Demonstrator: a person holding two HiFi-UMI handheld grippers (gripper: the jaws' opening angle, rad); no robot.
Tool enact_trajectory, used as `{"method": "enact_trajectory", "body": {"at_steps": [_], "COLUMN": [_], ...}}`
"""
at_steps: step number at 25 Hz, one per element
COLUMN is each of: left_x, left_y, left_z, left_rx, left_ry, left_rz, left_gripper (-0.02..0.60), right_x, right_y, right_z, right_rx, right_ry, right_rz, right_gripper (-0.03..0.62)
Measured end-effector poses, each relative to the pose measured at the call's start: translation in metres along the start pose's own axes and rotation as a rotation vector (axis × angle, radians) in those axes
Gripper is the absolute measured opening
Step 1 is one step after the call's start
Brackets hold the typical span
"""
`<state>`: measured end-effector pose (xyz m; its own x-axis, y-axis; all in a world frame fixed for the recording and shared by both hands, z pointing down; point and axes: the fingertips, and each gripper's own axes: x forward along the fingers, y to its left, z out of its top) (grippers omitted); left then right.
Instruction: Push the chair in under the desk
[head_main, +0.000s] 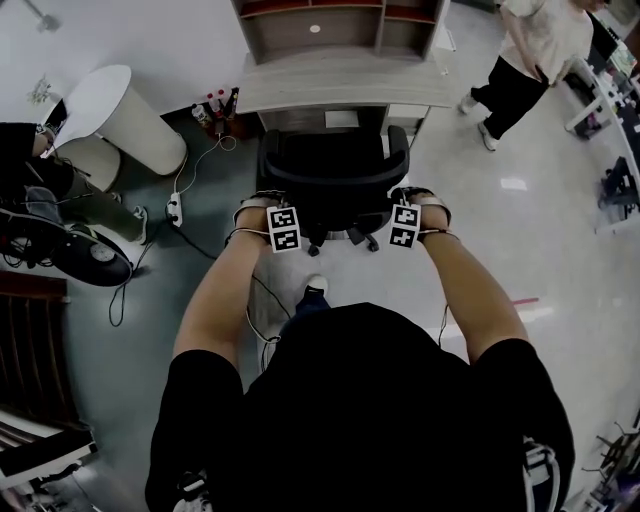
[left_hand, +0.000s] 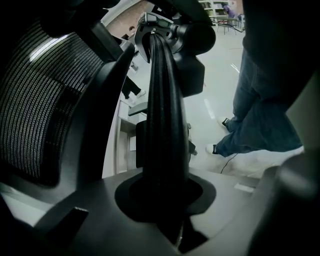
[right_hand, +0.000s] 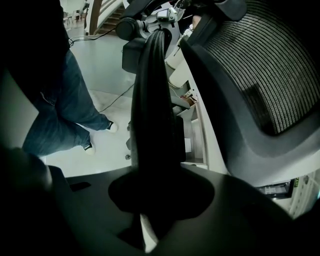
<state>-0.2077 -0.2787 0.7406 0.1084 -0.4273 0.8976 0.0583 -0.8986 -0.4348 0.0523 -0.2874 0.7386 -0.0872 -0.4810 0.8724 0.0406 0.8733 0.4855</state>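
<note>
Grey glossy floor, pale wooden desk, black chair

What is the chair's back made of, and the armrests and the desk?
Chair back: looks like black woven mesh, judging by its fine grid of threads with light showing through.
Each armrest: dark, smooth and slightly shiny, probably plastic or rubbery padding; hard to tell which.
Desk: pale and matte with streaky grain, so wood or a wood-look laminate.

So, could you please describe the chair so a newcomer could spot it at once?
Find the pale wooden desk at the top of the head view. Directly before it stands the chair. It is the only black mesh-backed seat on wheels, unlike the white round table nearby.
</note>
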Motion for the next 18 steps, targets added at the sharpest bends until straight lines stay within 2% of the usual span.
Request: {"method": "enact_trajectory", "body": {"at_steps": [18], "left_x": [0.028], "left_y": [0.056], "left_z": [-0.036], "left_rx": [-0.008], "left_ry": [0.005], "left_rz": [0.022], "left_gripper": [0.077], "right_x": [0.039], "right_y": [-0.058], "right_z": [0.025], "right_rx": [0.003], "right_ry": [-0.005], "right_rz": [-0.012], "right_gripper": [0.095]}}
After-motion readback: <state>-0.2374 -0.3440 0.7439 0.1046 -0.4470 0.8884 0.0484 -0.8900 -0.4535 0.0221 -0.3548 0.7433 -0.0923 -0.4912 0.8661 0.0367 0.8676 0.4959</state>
